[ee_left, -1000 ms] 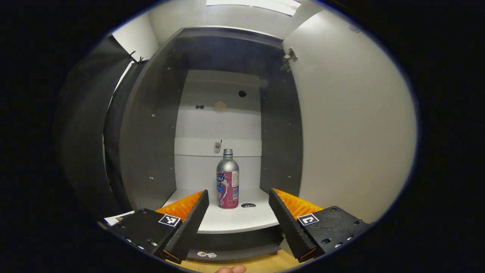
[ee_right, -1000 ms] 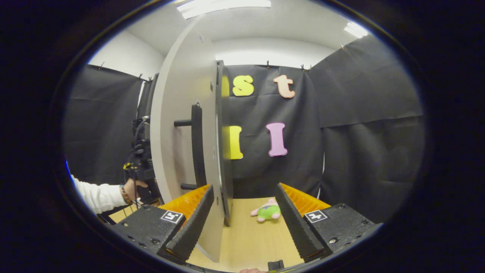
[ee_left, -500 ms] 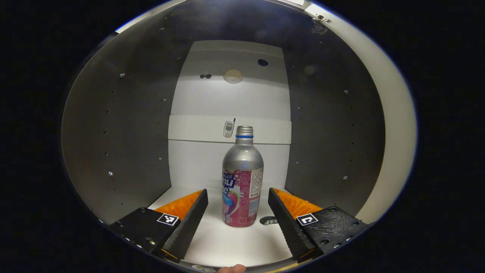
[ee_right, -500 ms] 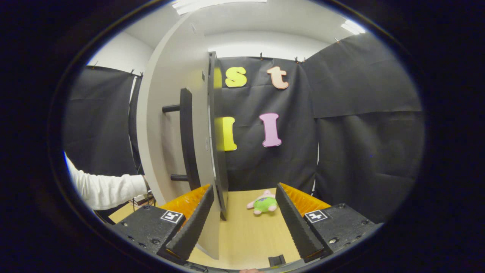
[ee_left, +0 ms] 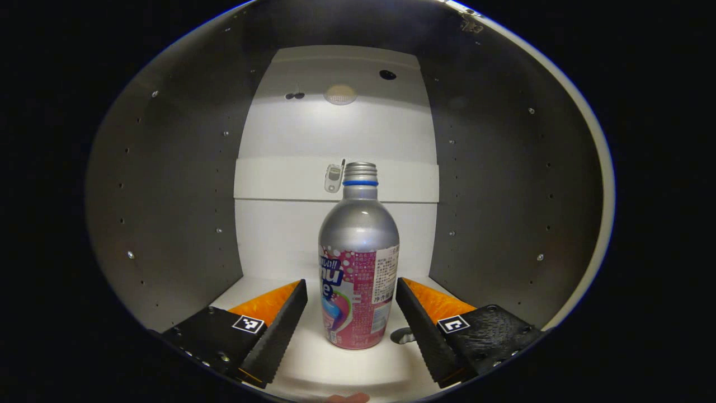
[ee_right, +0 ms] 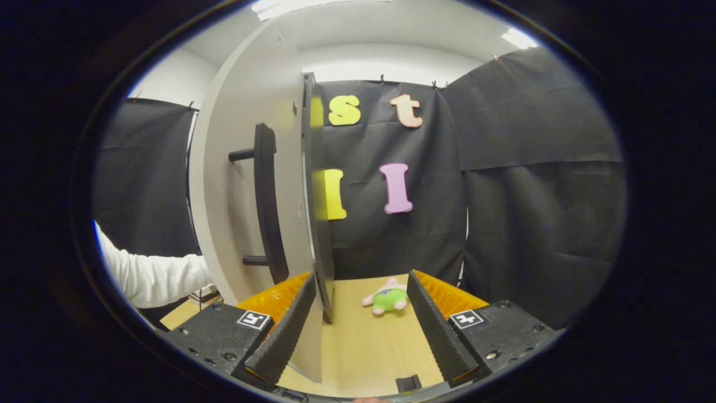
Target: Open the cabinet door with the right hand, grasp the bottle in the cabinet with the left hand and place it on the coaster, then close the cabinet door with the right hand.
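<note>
Ok, left gripper (ee_left: 351, 305) spread wide around aluminium drink bottle (ee_left: 358, 263) mid cabinet floor (ee_left: 335, 369): clamp on label; right gripper (ee_right: 361, 299) spread, empty

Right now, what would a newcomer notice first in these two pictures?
The silver bottle with a pink label stands upright on the white cabinet floor, between the open fingers of the left tool. In the right gripper view, the open cabinet door with its dark handle rises at left, and a small plush toy lies on the wooden table.
</note>
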`<state>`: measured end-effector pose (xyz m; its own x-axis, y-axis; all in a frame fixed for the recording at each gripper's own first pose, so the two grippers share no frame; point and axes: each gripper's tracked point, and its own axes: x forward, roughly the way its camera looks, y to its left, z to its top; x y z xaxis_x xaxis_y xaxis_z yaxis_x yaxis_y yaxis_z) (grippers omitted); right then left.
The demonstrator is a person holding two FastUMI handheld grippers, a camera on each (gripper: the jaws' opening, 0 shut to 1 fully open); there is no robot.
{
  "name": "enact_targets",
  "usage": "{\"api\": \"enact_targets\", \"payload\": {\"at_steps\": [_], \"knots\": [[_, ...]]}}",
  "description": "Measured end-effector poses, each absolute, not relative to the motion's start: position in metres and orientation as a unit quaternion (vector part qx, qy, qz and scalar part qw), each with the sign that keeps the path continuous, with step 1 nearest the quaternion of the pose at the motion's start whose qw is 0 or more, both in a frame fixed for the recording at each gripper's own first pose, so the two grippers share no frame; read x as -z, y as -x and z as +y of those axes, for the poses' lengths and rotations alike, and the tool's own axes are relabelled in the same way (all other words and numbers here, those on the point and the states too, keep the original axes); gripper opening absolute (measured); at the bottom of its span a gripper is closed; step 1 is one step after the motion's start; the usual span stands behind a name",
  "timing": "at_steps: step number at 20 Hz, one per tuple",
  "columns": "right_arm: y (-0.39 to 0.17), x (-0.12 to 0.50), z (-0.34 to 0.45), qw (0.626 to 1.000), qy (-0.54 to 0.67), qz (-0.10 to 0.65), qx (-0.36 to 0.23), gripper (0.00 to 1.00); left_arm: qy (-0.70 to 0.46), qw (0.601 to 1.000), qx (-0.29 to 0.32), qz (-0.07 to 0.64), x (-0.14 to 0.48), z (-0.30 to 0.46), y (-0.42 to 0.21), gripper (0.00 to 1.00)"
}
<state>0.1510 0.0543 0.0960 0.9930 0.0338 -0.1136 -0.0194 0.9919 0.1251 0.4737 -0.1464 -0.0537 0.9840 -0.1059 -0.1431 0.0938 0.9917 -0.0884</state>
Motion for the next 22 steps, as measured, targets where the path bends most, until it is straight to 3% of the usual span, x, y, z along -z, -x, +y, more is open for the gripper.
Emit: {"api": "enact_targets", "payload": {"at_steps": [2,3,4,5,6,7,8,17,22], "knots": [[-0.151,-0.096,0.056,0.996,-0.065,0.059,-0.016,0.99,0.045,0.995,0.055,0.076,0.052,-0.150,-0.471,0.96],[-0.151,-0.096,0.057,0.996,-0.065,0.058,-0.018,1.00,0.043,0.995,0.055,0.077,0.052,-0.151,-0.470,0.88],[-0.151,-0.095,0.058,0.996,-0.065,0.058,-0.019,0.99,0.043,0.994,0.058,0.080,0.051,-0.152,-0.466,0.92],[-0.152,-0.095,0.057,0.996,-0.065,0.059,-0.019,0.99,0.045,0.994,0.061,0.081,0.050,-0.153,-0.463,0.78],[-0.151,-0.094,0.058,0.996,-0.065,0.060,-0.020,0.99,0.048,0.994,0.064,0.081,0.049,-0.152,-0.460,0.76],[-0.151,-0.095,0.058,0.996,-0.064,0.060,-0.019,0.99,0.052,0.993,0.070,0.080,0.045,-0.153,-0.454,0.84],[-0.150,-0.095,0.058,0.996,-0.062,0.059,-0.020,0.99,0.056,0.993,0.073,0.076,0.041,-0.151,-0.449,0.73],[-0.151,-0.103,0.058,0.998,-0.055,0.032,-0.023,1.00,0.101,0.990,0.092,0.032,-0.003,-0.099,-0.311,0.73],[-0.150,-0.105,0.060,0.998,-0.061,0.022,-0.026,1.00,0.054,0.998,0.020,0.014,0.038,-0.028,-0.220,0.73]]}}
